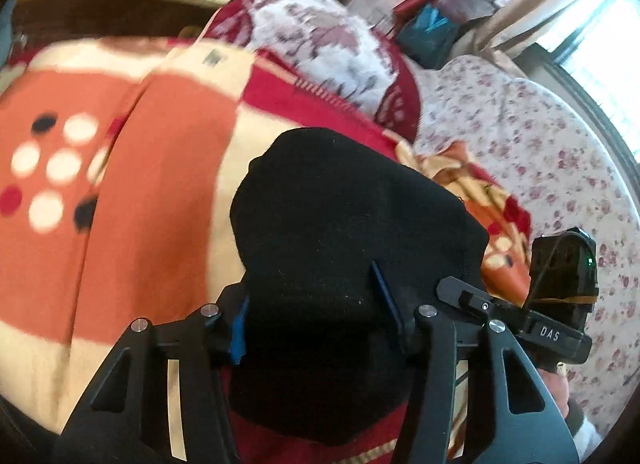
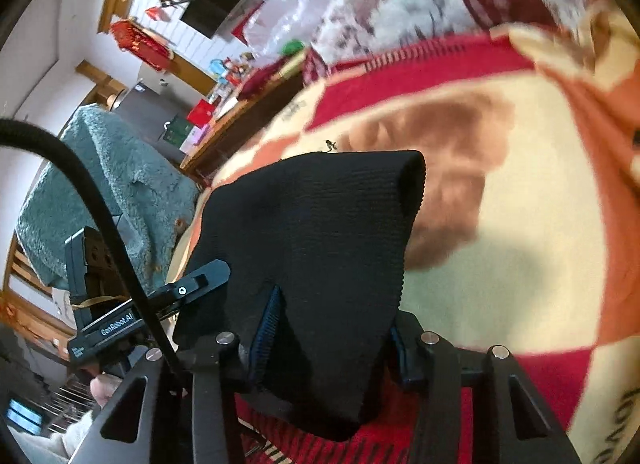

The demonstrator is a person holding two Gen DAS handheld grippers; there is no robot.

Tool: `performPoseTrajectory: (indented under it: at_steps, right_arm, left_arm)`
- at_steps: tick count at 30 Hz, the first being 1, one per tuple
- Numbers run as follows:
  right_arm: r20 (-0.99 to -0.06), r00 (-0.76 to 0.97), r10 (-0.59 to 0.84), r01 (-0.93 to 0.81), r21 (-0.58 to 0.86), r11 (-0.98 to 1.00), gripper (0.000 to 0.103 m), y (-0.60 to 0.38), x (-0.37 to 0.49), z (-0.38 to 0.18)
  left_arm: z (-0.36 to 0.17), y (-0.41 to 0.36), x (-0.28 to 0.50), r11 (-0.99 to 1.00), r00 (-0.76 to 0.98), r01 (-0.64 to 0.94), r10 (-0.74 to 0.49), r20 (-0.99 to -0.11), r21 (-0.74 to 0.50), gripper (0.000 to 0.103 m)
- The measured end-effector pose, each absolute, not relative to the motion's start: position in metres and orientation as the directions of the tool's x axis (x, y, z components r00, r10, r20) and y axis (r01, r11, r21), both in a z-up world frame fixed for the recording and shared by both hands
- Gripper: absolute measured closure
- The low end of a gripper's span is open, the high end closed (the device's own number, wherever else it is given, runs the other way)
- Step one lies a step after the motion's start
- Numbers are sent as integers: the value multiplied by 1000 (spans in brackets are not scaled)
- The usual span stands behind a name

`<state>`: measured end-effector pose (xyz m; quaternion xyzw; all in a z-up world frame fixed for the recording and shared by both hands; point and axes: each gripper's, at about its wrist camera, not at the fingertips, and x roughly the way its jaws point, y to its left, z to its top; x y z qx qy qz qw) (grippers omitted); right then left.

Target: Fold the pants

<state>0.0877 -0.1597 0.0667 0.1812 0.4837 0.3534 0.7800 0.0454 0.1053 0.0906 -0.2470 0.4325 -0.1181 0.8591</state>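
Clearly mid-fold: black pants [image 1: 340, 248] lifted off the bed, filling the lower centre of both wrist views, draped between and over the fingers of each tool. In the left wrist view, left gripper [image 1: 316, 320] with jaws apart and dark cloth bunched between the blue-edged pads; hard to tell whether truly pinched or merely draped, though judged to be carrying fabric. In the right wrist view, right gripper [image 2: 332, 328] likewise spread around a thick wad of the pants [image 2: 312, 256], a rolled hem or waistband edge showing at centre right of the frame. Other tool visible at the lower right of the left view and the lower left of the right view, so both just beside each other on the same edge. Below, the patterned blanket [image 1: 132, 184] in orange, cream and red covering the bed, with a floral quilt [image 1: 520, 152] at the right of the left view. To do this step well: keep both held corners level and equally taut, carry the edge across in one even sweep, lower onto a flat stretch of blanket, match edge to edge before letting go, then smooth. Risk, as a judgement: thick knit slipping from a loose grip, or one side sagging and skewing the fold.
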Motion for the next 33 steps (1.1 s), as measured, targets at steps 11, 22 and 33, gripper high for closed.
performPoseTrajectory:
  at_steps: [11, 22, 33]
  right_arm:
    - [-670, 348, 655, -347, 557, 754, 56, -187, 149, 80]
    - [-776, 395, 491, -296, 399, 868, 34, -203, 166, 58]
    - [-778, 504, 375, -342, 219, 914, 34, -199, 126, 102]
  left_arm:
    - [93, 63, 109, 875, 582, 3, -396, -710, -485, 51]
    - [65, 40, 121, 935, 553, -13, -290, -781, -355, 40]
    - [104, 30, 90, 974, 618, -22, -165, -769, -227, 40]
